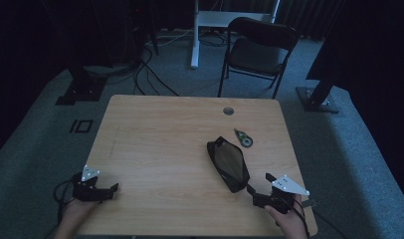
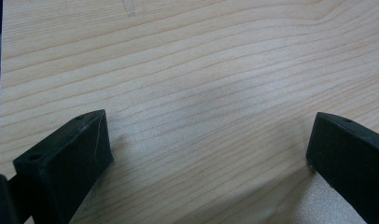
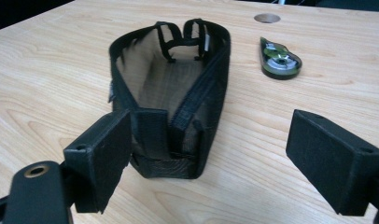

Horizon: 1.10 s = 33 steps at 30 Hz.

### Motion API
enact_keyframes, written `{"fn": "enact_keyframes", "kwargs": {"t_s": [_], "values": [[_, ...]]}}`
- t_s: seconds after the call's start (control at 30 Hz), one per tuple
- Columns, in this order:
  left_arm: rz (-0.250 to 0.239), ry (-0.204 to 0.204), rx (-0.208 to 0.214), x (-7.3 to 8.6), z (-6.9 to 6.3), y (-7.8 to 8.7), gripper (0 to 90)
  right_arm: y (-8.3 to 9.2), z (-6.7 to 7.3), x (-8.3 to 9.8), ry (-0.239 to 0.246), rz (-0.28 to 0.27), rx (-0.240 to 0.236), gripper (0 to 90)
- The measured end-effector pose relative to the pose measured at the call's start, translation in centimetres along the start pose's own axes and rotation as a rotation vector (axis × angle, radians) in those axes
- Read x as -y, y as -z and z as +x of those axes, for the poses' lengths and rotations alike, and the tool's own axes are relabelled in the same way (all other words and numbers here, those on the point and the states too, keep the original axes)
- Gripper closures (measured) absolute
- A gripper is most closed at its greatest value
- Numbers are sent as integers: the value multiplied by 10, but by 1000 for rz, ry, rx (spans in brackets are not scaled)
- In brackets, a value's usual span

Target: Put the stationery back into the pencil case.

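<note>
A black mesh pouch [image 1: 228, 164] lies unzipped on the wooden table [image 1: 155, 149], right of the middle, its long side running away from me. In the right gripper view the pouch [image 3: 173, 88] gapes open at the top, and I can see its mesh floor. My right gripper [image 1: 260, 185] sits at the pouch's near end. Its jaws stand wide open [image 3: 208, 140], the left one beside the pouch's end and the right one well clear of it. Near the table's front left corner, my left gripper [image 1: 110, 191] is open [image 2: 208, 140] over bare wood.
A green and black correction tape dispenser [image 1: 244, 138] lies just beyond the pouch, to its right [image 3: 280, 59]. A round cable hole [image 1: 228, 110] is near the far edge. A black folding chair [image 1: 259, 50] and cables stand on the floor behind the table.
</note>
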<state>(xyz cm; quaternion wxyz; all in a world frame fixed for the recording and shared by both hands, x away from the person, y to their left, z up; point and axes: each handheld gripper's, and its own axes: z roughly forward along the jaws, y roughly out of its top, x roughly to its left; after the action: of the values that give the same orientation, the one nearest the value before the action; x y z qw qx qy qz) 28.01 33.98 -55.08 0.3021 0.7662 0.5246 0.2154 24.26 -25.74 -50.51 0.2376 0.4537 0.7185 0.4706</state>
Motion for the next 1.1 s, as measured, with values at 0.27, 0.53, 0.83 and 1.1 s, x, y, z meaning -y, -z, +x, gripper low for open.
{"fn": "enact_keyframes", "kwargs": {"t_s": [0.27,0.53,0.83,1.1], "values": [[0,0,0,0,0,0,0,-2,-17,-1,-36,-7,31,140],[0,0,0,0,0,0,0,-17,-41,1,-72,17,79,140],[0,0,0,0,0,0,0,-33,-61,-3,-65,-5,132,151],[0,0,0,0,0,0,0,-52,-72,-7,-57,36,129,151]]}}
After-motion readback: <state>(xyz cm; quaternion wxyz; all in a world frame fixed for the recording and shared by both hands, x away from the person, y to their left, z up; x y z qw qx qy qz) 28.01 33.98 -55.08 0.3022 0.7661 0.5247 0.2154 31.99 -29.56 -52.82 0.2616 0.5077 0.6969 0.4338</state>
